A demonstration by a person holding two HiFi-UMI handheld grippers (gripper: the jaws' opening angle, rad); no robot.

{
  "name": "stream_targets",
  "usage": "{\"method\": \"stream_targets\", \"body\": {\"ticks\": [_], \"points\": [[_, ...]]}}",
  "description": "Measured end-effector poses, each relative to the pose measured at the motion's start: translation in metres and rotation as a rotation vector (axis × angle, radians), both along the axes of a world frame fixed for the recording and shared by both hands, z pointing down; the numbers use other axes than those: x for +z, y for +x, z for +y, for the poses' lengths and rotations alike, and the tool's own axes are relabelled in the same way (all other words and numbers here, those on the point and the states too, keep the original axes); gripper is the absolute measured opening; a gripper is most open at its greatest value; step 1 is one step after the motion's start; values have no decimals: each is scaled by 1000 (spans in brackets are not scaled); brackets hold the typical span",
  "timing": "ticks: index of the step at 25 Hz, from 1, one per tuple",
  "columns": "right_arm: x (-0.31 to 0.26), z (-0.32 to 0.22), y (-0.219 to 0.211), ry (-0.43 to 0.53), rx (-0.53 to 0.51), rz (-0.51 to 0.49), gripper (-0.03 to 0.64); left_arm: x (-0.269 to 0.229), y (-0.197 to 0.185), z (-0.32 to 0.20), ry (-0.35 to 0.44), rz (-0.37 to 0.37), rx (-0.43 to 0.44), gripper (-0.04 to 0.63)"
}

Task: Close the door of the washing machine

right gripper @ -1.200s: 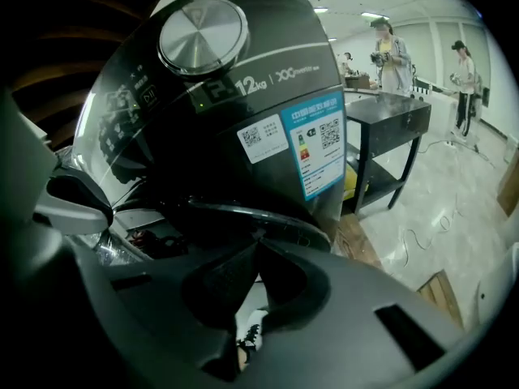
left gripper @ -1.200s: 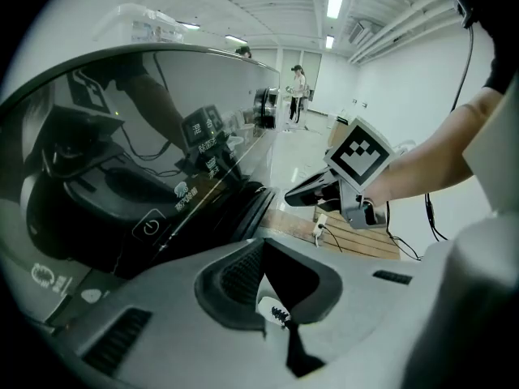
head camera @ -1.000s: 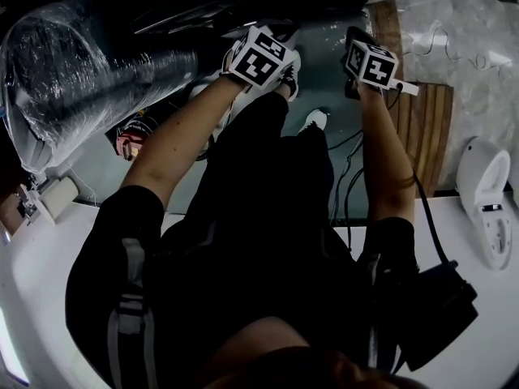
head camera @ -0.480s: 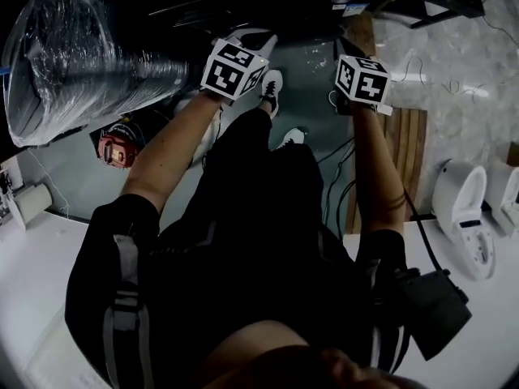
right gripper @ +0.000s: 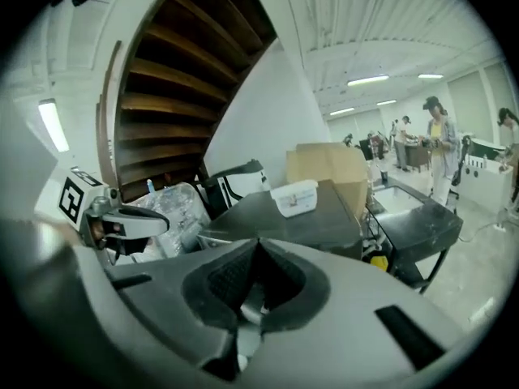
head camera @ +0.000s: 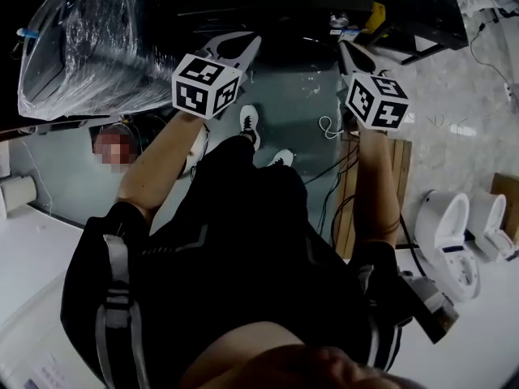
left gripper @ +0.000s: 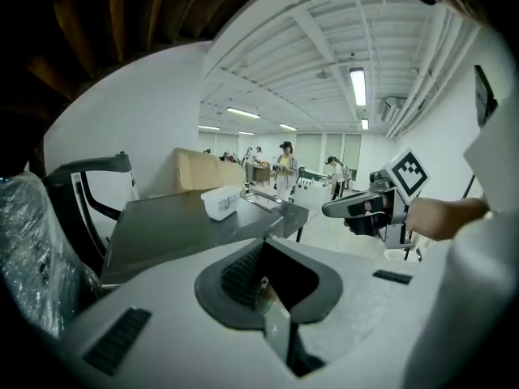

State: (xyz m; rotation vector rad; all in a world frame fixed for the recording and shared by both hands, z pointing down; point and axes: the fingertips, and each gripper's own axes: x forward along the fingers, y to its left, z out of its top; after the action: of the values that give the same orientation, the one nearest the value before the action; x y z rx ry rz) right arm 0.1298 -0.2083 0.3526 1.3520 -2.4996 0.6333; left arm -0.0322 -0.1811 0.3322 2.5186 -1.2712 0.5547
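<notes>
No washing machine door shows in any view. In the head view the person stands with both arms held out over a grey-green floor. My left gripper (head camera: 246,44) is up in the air in front of the person's left side, jaws shut and empty. My right gripper (head camera: 349,49) is level with it on the right, also shut with nothing in it. In the left gripper view the left gripper (left gripper: 263,245) points at a dark table (left gripper: 178,229), with the right gripper (left gripper: 365,207) off to its right. From the right gripper view my right gripper (right gripper: 259,245) faces the same table (right gripper: 316,217).
A plastic-wrapped bundle (head camera: 89,47) stands at the left, next to the left arm. On the dark table sits a white box (left gripper: 220,202), with a cardboard box (left gripper: 199,170) behind it. White toilets (head camera: 446,233) and wooden slats (head camera: 357,209) lie at the right. Several people stand far off.
Both grippers have risen toward the head camera and their marker cubes look larger. The head view has swung, so the bundle and toilets sit differently. Both jaws stayed shut.
</notes>
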Motion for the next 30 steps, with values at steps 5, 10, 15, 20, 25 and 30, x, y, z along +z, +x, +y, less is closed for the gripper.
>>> {"method": "stream_targets", "body": {"ticks": [5, 10, 15, 20, 25, 30], "points": [[-65, 13, -15, 97, 1, 3, 5, -57, -29, 12, 87, 33, -22, 3], [-101, 20, -30, 139, 31, 27, 5, -90, -62, 18, 146, 74, -38, 3], [-126, 28, -51, 177, 83, 32, 5, -110, -108, 21, 187, 87, -62, 3], [-152, 33, -75, 216, 107, 25, 5, -131, -147, 22, 240, 111, -86, 3], [-178, 47, -90, 266, 116, 50, 5, -159, -177, 33, 305, 121, -121, 3], [-196, 55, -110, 309, 126, 64, 5, -173, -212, 41, 339, 103, -156, 3]]}}
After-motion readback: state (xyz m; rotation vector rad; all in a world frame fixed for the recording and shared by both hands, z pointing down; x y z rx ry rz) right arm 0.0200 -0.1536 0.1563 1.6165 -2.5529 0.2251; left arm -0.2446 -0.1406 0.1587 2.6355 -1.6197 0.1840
